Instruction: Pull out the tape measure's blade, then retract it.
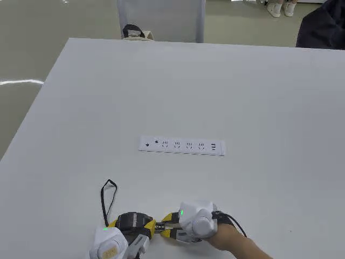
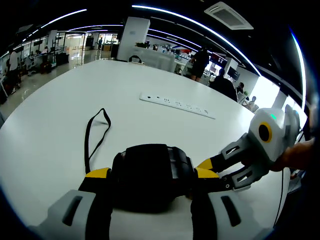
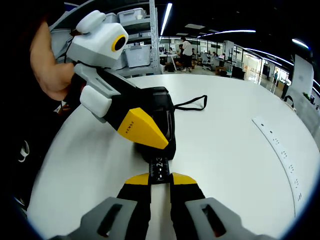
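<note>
Right gripper view: R gripper [image 3: 160, 179] is pinched narrow on the blade [image 3: 159, 168], which is a short way out of the tape measure [image 3: 159, 102]. Its printed digits look like 23, tho blurry. L gripper [image 2: 152, 175] is clamped on the black case from both sides, and the lettering on its yellow jaw is too small to read. Head view: all this sits close to the near edge of the table [image 1: 161, 86], strap [image 1: 108, 197] trailing away, w/ an unlabelled power strip [image 1: 182, 145] mid-table well apart and bare top beyond it and to both sides.

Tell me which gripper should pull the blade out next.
Right. The right gripper is shut on the blade beside the tape measure, so it can likely draw back; the left gripper clamps the tape measure, anchoring it.
</note>
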Motion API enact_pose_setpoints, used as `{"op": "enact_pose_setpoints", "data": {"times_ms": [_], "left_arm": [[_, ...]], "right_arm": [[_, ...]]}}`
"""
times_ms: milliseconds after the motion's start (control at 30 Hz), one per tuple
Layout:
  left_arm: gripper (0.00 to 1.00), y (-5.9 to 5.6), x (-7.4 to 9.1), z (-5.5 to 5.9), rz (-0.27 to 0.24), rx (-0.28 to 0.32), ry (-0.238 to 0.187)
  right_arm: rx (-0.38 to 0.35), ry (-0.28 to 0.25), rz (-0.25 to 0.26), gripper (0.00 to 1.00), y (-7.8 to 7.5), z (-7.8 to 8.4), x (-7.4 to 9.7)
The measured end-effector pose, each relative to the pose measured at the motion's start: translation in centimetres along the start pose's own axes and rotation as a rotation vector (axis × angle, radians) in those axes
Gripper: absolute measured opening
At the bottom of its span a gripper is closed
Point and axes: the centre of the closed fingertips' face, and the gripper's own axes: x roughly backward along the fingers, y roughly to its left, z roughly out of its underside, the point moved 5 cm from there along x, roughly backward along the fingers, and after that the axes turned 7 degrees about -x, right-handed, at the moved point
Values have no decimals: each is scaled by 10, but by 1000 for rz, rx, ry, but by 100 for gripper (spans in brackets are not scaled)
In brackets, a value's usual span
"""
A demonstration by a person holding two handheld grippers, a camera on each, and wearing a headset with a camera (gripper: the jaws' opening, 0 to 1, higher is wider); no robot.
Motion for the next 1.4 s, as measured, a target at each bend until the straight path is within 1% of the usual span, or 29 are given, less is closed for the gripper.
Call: {"op": "enact_pose_setpoints", "data": {"times_ms": [300, 400, 467, 567, 933, 1033, 1067, 1300, 1367, 1400], "left_arm": [[61, 1, 0, 0, 11, 4, 0], [61, 0, 1, -1, 14, 5, 0], [61, -1, 2, -1, 16, 4, 0], [61, 0, 1, 0, 21, 3, 0], [62, -1, 1, 0, 40, -10, 11], [62, -1, 1, 0, 38, -11, 13], [62, -1, 1, 0, 38, -14, 16], [63, -2, 1, -2, 42, -25, 21], [63, -2, 1, -1, 51, -47, 28], [63, -3, 2, 0, 54, -67, 35]], "right_arm": [[6, -3, -7, 12, 1, -8, -7], [13, -3, -12, 12, 1, -10, -11], [36, 5, -16, 13, 2, -10, -11], [35, 6, -25, 13, 1, -10, -11], [85, 18, -56, 14, 3, -11, -11], [103, 20, -60, 14, 2, -10, -12], [119, 22, -63, 14, 2, -11, -12], [108, 33, -54, 15, 2, -11, -12], [109, 33, -45, 16, 2, -12, -11], [94, 30, -31, 17, 1, -13, -11]]}}
